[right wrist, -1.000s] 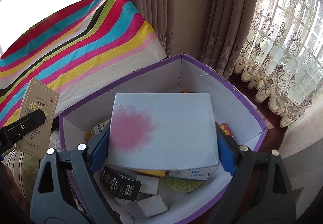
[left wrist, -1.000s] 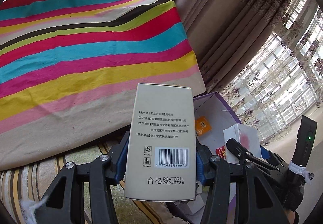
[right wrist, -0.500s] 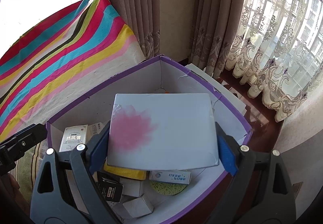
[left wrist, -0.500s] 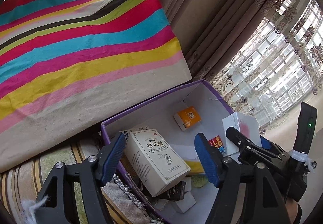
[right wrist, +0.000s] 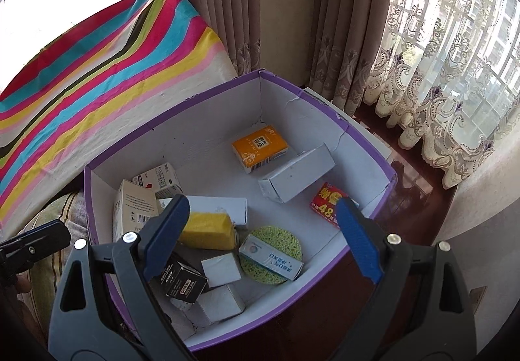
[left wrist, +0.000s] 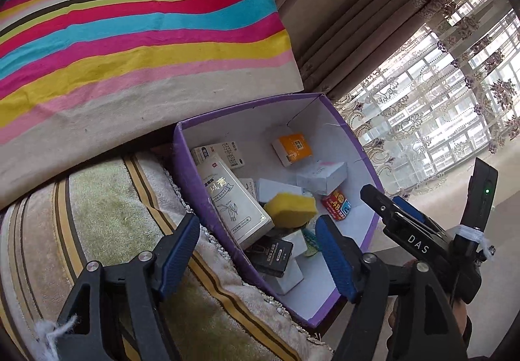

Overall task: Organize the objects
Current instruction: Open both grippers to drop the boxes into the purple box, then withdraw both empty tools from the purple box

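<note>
Both grippers, left gripper (left wrist: 256,250) and right gripper (right wrist: 263,231), hang spread and empty over the purple cardboard box (right wrist: 325,104); a spongy green disc (right wrist: 276,250) (right view only) lies between the right fingers.

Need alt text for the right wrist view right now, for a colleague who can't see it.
The open, empty right gripper hovers over a purple-rimmed box filled with small cartons, a yellow sponge and a round green sponge. Striped cloth and curtains lie behind.

Your left gripper (left wrist: 256,250) now spread and empty, its beige carton (left wrist: 234,201) lying inside the purple bin (left wrist: 185,162) at left, your right gripper (right wrist: 263,231) opened too, pale blue box (right wrist: 295,177) dropped mid-bin.
</note>
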